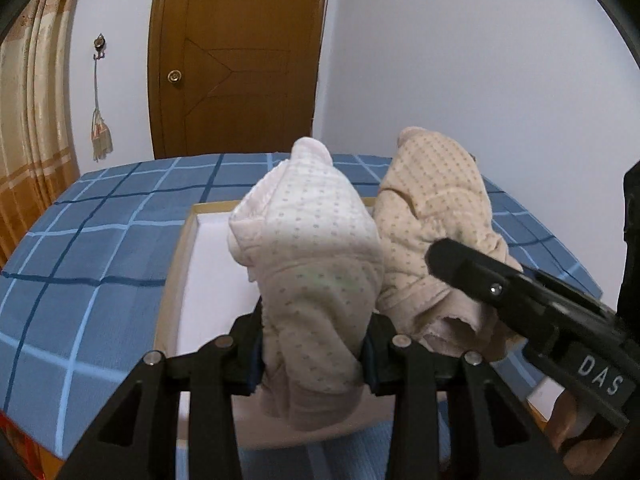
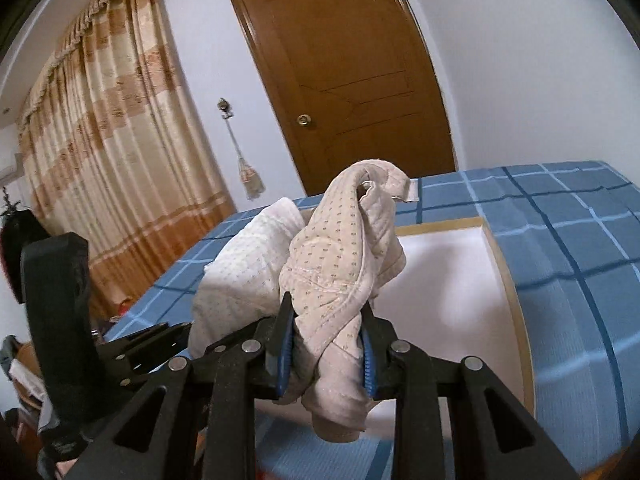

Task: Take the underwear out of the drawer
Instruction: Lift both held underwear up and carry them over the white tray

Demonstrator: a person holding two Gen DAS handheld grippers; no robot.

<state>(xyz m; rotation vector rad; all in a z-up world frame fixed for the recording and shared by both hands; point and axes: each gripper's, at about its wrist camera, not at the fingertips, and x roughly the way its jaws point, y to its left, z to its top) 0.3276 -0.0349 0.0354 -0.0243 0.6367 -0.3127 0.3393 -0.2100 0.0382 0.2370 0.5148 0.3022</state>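
Note:
My left gripper (image 1: 314, 354) is shut on a pale pink dotted pair of underwear (image 1: 312, 240), which stands up bunched between the blue pads. My right gripper (image 2: 326, 360) is shut on a beige dotted pair of underwear (image 2: 340, 256), also bunched upward. Both pieces hang above the white-lined drawer box (image 1: 208, 272) with a tan rim, which lies on the bed. In the left wrist view the beige pair (image 1: 436, 216) and the right gripper's black body (image 1: 520, 296) show at the right. In the right wrist view the pale pair (image 2: 240, 280) and the left gripper's body (image 2: 60, 308) show at the left.
A blue checked bedspread (image 1: 100, 240) covers the bed around the drawer (image 2: 452, 264). Behind it are a brown wooden door (image 1: 240, 56), white walls, a beige curtain (image 2: 112, 160) and a tassel hanging from a wall hook (image 1: 100, 132).

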